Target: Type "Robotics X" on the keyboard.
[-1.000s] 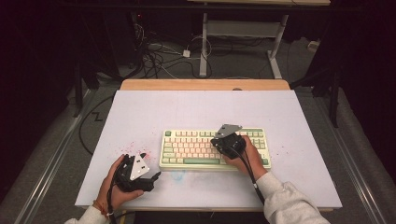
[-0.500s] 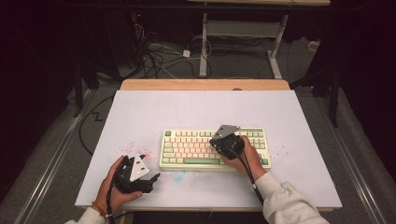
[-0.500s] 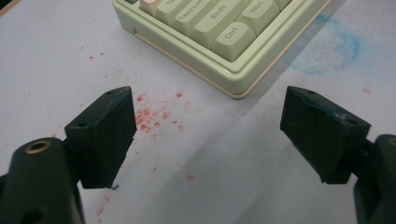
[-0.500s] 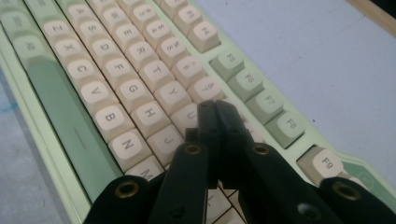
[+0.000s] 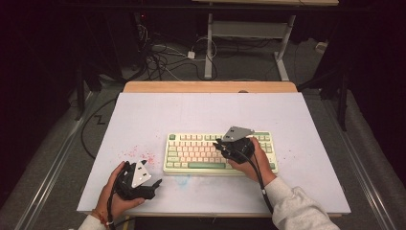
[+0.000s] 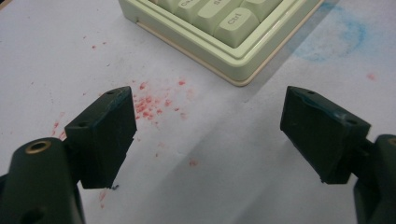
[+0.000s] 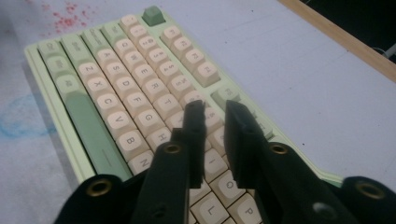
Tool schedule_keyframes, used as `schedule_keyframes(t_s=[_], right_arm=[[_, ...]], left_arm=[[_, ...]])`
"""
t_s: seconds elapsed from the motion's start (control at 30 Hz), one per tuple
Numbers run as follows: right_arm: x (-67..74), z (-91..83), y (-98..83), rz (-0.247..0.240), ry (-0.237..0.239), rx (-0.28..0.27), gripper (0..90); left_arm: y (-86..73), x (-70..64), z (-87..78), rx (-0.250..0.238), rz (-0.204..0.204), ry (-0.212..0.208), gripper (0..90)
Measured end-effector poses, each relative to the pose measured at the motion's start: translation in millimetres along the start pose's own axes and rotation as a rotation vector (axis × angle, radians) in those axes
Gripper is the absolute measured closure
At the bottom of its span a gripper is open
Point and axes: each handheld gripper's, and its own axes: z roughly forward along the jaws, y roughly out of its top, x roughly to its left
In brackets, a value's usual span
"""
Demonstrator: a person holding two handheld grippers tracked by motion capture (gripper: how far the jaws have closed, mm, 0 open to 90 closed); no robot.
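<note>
While mechanical keyboard (image 5: 219,153) lies flat near desk's (image 5: 143,115) front edge, toward right, judge it rigid, fairly heavy, smooth plastic case; keycaps (image 7: 140,81) pop off if pulled. Best grip: case edges, not keys. Right gripper (image 7: 215,116) over upper key rows, jaws just opening, narrow gap, nothing between. Left gripper (image 6: 210,133) wide open, empty, by keyboard's front-left corner over red specks (image 6: 152,105).

right gripper (image 5: 221,143) over keyboard (image 5: 191,155) | left gripper (image 5: 155,184) near table (image 5: 201,110) front edge
</note>
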Motion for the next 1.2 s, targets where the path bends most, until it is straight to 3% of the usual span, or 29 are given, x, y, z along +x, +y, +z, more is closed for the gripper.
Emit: schedule_keyframes(t_s=[0.1,0.3,0.53,0.63,1.2], right_arm=[[-0.3,-5.8,1.0,-0.001,-0.002,-0.028,64.3],[3.2,-17.0,1.4,-0.029,-0.009,-0.079,50.7],[8.1,-29.4,-1.9,-0.042,-0.062,-0.123,31.7],[9.1,-35.7,-4.1,-0.049,-0.086,-0.133,29.3],[4.1,-70.1,-26.8,-0.036,-0.128,-0.171,25.1]], left_arm=[[0.1,0.0,0.0,0.0,0.0,-0.001,17.1],[0.7,0.0,0.5,0.002,0.004,-0.006,17.2],[1.4,-0.2,1.1,0.002,0.005,-0.008,17.1],[1.8,-0.5,1.1,0.004,0.007,-0.007,17.1],[2.7,-1.5,0.3,0.006,0.002,-0.001,17.1]])
